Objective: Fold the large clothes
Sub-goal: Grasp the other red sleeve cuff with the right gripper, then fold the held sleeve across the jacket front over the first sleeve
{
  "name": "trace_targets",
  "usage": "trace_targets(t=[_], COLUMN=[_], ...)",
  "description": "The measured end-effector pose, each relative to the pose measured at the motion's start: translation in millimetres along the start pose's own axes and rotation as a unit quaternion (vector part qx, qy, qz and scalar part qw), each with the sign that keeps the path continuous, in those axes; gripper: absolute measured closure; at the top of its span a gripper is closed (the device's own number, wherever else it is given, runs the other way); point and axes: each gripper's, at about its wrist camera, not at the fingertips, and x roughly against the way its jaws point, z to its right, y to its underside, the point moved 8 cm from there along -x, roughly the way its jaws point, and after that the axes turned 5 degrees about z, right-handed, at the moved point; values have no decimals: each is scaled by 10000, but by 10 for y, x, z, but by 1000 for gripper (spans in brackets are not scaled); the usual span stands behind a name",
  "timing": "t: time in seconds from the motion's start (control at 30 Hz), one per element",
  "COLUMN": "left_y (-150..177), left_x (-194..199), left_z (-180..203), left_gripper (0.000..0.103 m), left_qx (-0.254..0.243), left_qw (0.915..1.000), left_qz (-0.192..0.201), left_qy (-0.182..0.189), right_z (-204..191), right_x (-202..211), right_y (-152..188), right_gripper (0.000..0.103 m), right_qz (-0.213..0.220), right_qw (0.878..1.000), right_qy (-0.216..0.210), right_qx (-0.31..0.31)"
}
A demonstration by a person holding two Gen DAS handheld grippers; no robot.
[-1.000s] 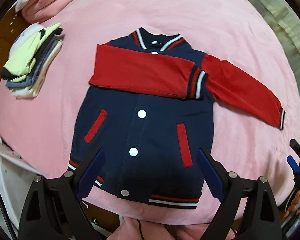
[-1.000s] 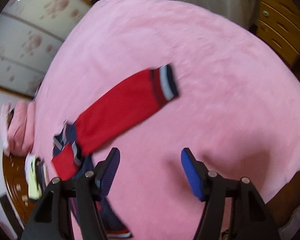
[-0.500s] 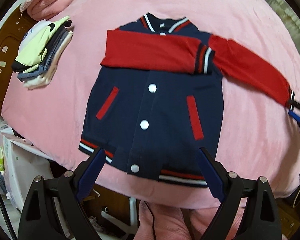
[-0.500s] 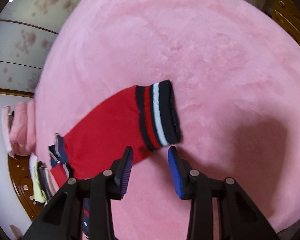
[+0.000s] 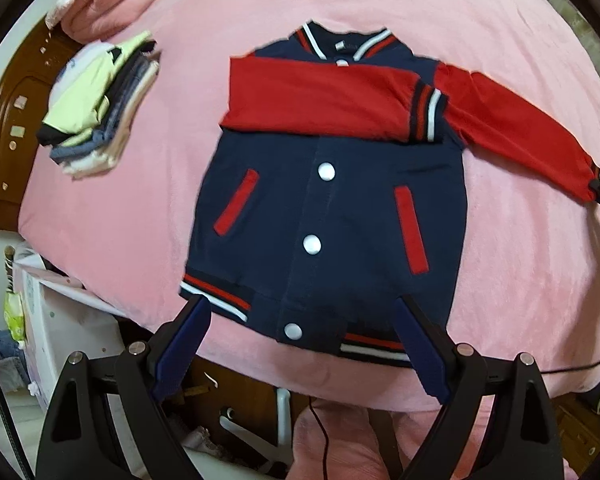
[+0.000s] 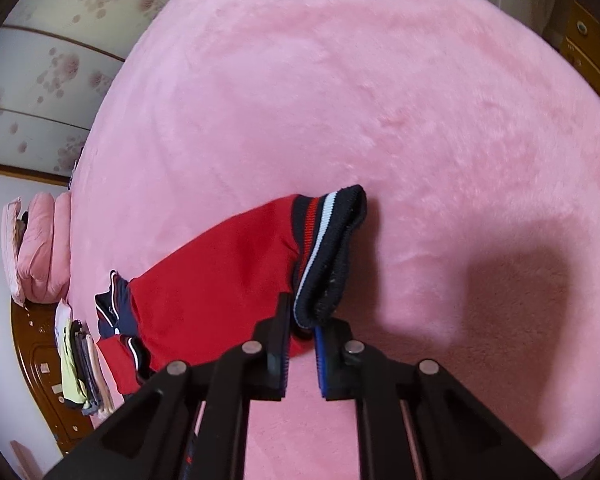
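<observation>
**Currently: right cuff pinched, bed surface pink plush**

Jacket (image 5: pixel 332 200) lies face up on the pink plush bedcover (image 5: pixel 380 12), hem at the near edge. One red sleeve is folded across the chest. Right gripper (image 6: pixel 300 332) jaws have just been closing and now pinch the striped cuff (image 6: pixel 328 248) of the outstretched sleeve. Left gripper (image 5: pixel 300 344) hangs wide, nothing between its pads. Folded clothes stack (image 5: pixel 96 104) sits at the bed's far left edge, beside the wooden headboard (image 5: pixel 8 120). Floral wardrobe panels (image 6: pixel 40 80) stand beyond.
</observation>
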Motion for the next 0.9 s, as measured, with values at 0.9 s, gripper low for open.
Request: trace_targets(t=[0.9], left_y=[-1121], left_x=[-230], left_z=[-1134], left_gripper=[12], left_qx=[-656], left_qw=[9880], left_qz=[1091], left_qy=[874], right_z=[-2767], right_x=[500], right_y=[1048], right_gripper=[94], right_qz=[1279], right_qw=[9607], right_qy=[-933], right_qx=[2281])
